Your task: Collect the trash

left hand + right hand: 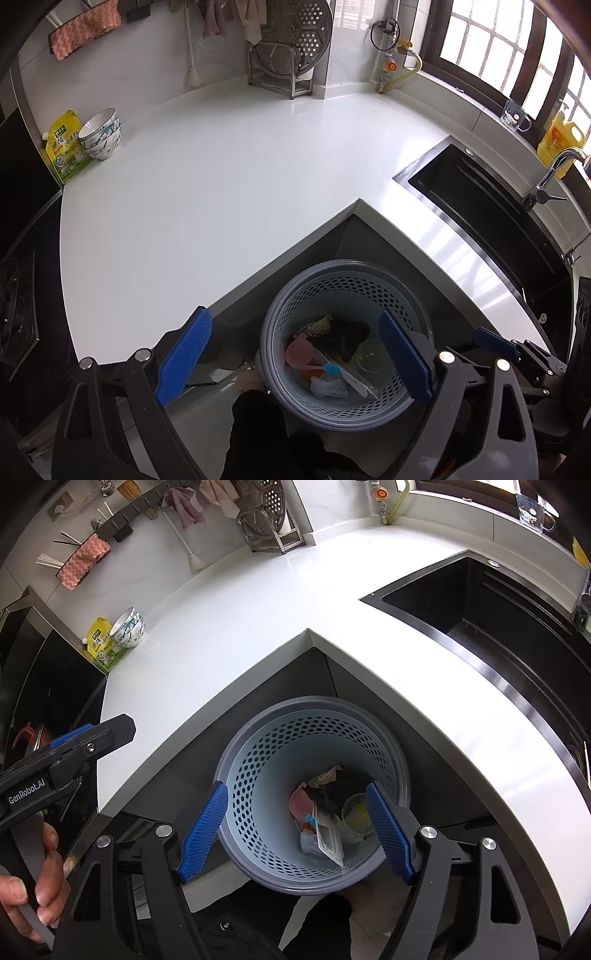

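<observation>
below, both grippers, left (295, 360) and right (297, 829), gape wide and empty over the bin (258, 880) on the floor in the counter's (221, 166) inner corner, trash (328, 812) at its bottom, with bowls (100, 134) and a sink (480, 602) well apart.

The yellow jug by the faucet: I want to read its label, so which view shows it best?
The left wrist view. There the yellow jug stands whole behind the faucet, handle and pump visible, though its label is too small to read. The right wrist view catches only a yellow sliver at the right edge.
</observation>
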`<state>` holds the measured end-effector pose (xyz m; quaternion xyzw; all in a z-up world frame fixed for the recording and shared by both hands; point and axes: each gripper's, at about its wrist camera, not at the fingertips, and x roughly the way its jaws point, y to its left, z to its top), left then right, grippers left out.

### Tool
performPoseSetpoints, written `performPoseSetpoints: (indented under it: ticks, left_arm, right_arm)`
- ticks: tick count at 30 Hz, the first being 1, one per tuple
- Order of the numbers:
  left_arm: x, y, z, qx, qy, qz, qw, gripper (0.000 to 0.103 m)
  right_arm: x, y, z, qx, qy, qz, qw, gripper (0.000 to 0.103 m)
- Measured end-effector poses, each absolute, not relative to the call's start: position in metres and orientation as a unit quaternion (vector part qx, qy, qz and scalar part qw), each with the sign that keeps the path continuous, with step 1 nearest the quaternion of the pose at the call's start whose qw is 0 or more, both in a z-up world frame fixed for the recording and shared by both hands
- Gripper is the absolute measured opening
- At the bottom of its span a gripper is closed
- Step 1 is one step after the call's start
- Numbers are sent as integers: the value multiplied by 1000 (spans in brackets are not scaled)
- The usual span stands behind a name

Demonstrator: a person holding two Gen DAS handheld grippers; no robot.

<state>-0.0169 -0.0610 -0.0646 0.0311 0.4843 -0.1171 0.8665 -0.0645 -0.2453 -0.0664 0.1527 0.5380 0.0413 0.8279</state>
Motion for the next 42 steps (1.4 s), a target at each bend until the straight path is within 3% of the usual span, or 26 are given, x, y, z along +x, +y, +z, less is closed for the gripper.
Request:
performPoseSetpoints:
  ticks: [13,42]
  left_arm:
    - [-17,-56,-58,31,485,-104,867,96]
    - [-14,-68,-40,58,475,-98,873,97]
  right_arm:
    - [-68,-244,-56,150,539,26,829,74]
    - [-69,-247,-39,149,532,2,833,74]
